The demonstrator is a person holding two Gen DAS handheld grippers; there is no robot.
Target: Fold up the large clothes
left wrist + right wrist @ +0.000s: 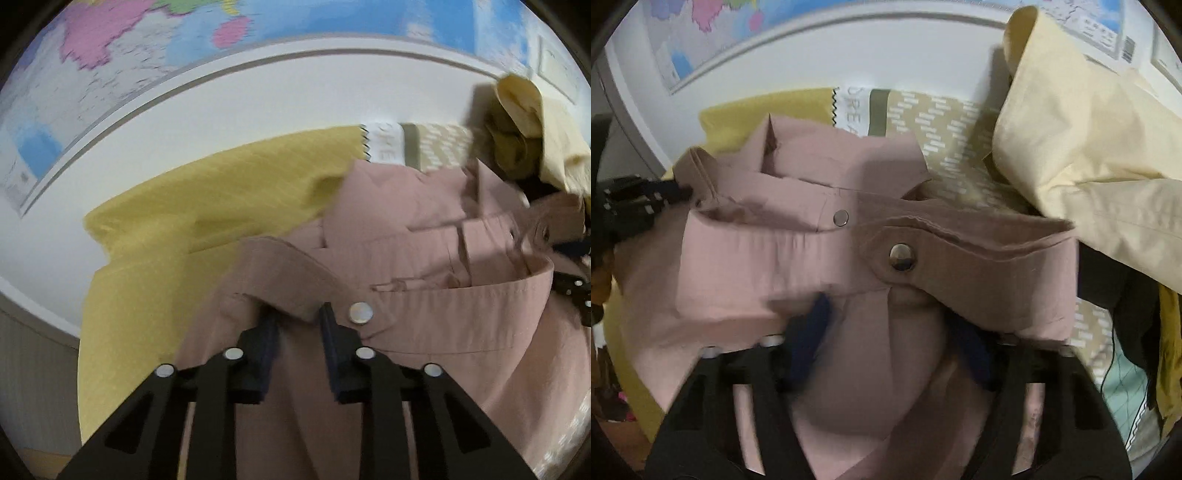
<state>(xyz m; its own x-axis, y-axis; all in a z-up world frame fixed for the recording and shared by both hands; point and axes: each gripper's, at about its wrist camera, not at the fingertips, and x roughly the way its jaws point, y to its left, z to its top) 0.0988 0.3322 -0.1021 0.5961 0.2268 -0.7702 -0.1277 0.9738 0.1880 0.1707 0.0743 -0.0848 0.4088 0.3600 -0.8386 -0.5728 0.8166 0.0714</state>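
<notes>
**Two grippers work the collar end of a pink jacket**

The left hand-held gripper (295, 317) sits at the near edge of a dusty-pink jacket (424, 332), its blue-padded fingers a small gap apart with their tips tucked under a fold of cloth beside a silver snap (361, 313); whether they actually pinch the fabric cannot be told. The right hand-held gripper (894, 332) has its fingers spread wide, a bulge of the same jacket (757, 251) swelling between them and a tab with a dark snap (902, 257) lying across the tips; motion blur leaves its hold unclear too. The jacket lies bunched over a mustard-yellow cloth (207, 221) and a patterned beige sheet (945, 125), with a pale cream garment (1082, 129) heaped close on the right and a wall map (110, 66) behind. The likely trouble from here: layered collar and placket could slip from a loose grip, or the yellow cloth beneath could be caught up with the jacket, spoiling the fold.
</notes>
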